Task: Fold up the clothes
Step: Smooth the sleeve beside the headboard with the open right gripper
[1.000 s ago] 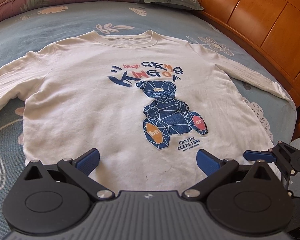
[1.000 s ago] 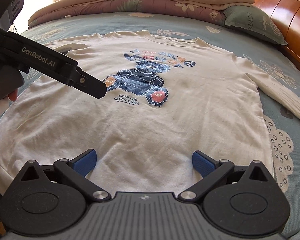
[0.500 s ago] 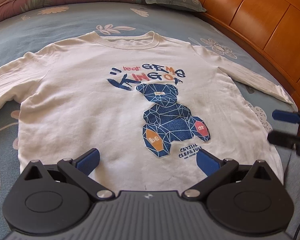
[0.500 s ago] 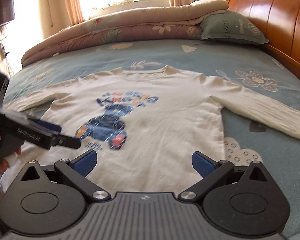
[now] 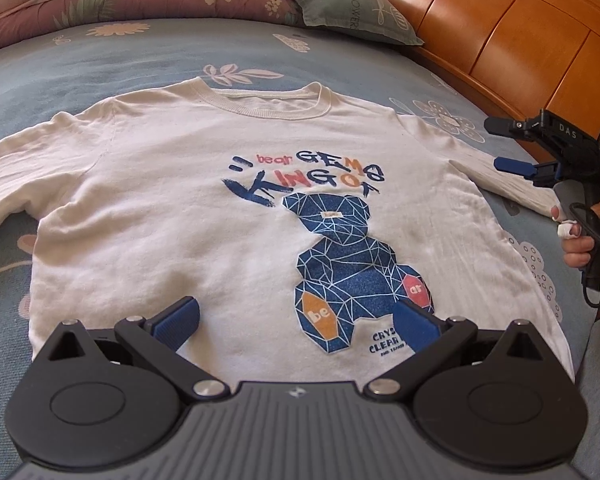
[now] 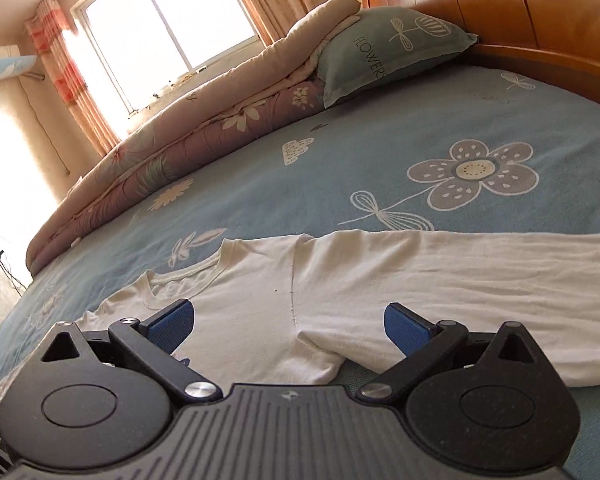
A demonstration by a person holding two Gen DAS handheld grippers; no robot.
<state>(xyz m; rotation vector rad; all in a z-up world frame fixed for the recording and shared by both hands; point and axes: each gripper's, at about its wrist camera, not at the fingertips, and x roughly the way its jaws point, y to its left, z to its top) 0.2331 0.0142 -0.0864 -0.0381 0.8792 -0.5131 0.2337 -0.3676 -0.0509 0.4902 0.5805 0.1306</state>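
- Your right tool (image 6: 288, 326) has its two blue pads spread wide with nothing between them; it hangs low over the shirt (image 5: 236, 216), pointing across the right shoulder seam toward the collar (image 6: 180, 280)
- Just ahead of that tool and running off to its right lies the right sleeve (image 6: 480, 272), stretched out flat on the bed (image 6: 380, 168); its long axis runs crosswise to the tool's fingers, with the armpit just short of the right pad
- Your left tool (image 5: 296, 320) is also spread wide and empty, set at the hem with the printed bear (image 5: 352, 264) straight ahead and the collar beyond it
- From the left tool the shirt lies face up, its body's long axis running straight away, both sleeves out to the sides, no fold showing
- In my judgement the right sleeve is the nearer part to your right tool, so a fold of that sleeve inward would fall to the right hand (image 5: 580, 236); the left sleeve (image 5: 4, 184) lies well off to the left tool's left
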